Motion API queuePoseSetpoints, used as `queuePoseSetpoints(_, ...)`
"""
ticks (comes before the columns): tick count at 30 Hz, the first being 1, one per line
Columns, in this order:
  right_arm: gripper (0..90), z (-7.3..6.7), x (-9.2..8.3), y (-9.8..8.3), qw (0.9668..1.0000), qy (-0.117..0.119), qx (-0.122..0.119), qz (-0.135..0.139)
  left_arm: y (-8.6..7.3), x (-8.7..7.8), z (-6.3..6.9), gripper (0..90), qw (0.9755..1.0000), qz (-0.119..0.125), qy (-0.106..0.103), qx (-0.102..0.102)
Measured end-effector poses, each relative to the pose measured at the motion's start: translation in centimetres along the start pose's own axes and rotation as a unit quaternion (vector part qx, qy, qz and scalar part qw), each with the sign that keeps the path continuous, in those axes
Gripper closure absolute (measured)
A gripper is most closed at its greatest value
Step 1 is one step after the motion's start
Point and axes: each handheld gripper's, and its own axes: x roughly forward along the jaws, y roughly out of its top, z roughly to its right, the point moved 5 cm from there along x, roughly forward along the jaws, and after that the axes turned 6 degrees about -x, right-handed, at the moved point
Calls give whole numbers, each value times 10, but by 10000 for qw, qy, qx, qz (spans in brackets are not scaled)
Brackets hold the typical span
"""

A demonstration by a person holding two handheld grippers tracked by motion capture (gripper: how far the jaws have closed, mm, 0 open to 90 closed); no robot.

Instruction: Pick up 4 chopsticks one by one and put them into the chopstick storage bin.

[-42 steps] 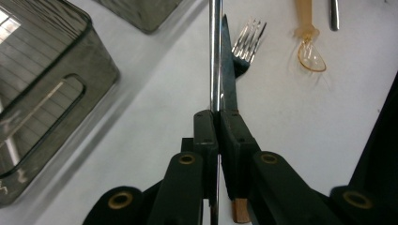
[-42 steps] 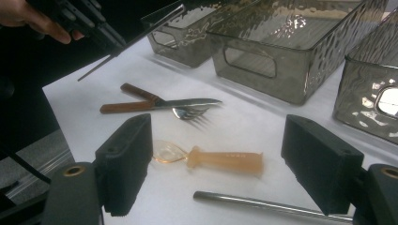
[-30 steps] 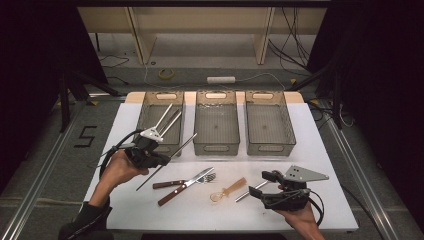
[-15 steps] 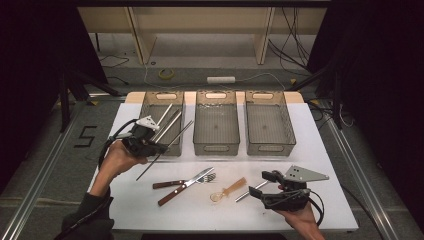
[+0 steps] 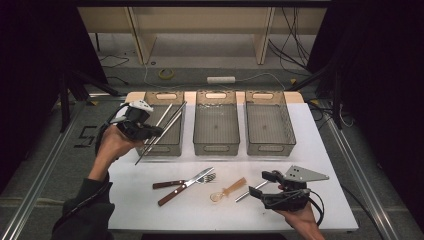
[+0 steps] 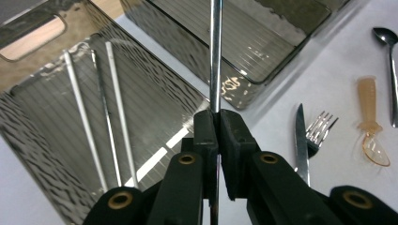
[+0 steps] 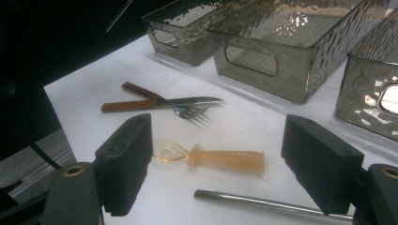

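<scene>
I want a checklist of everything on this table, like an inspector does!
Surface: white table, with bare patches.
Job's things: metal chopstick clamped in the left gripper over the left bin; two more chopsticks lie inside that bin.
Clutter: knife, fork, amber spoon, metal spoon, middle bin and right bin.
Grippers: left shut on the chopstick; right gripper open above the amber spoon.
Cables: black cable at the right gripper; more on the floor.
Surroundings: wooden shelf, dark curtains.
</scene>
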Motion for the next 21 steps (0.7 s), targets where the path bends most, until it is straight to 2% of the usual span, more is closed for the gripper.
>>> queuePoseSetpoints(13, 262, 0, 0, 0, 10000, 4, 10, -5, 28, -4, -29, 849, 9989, 193, 357, -222)
queuePoseSetpoints(21, 262, 0, 1, 0, 10000, 12, 13, -6, 40, 1, -48, 849, 9976, 389, 423, -386)
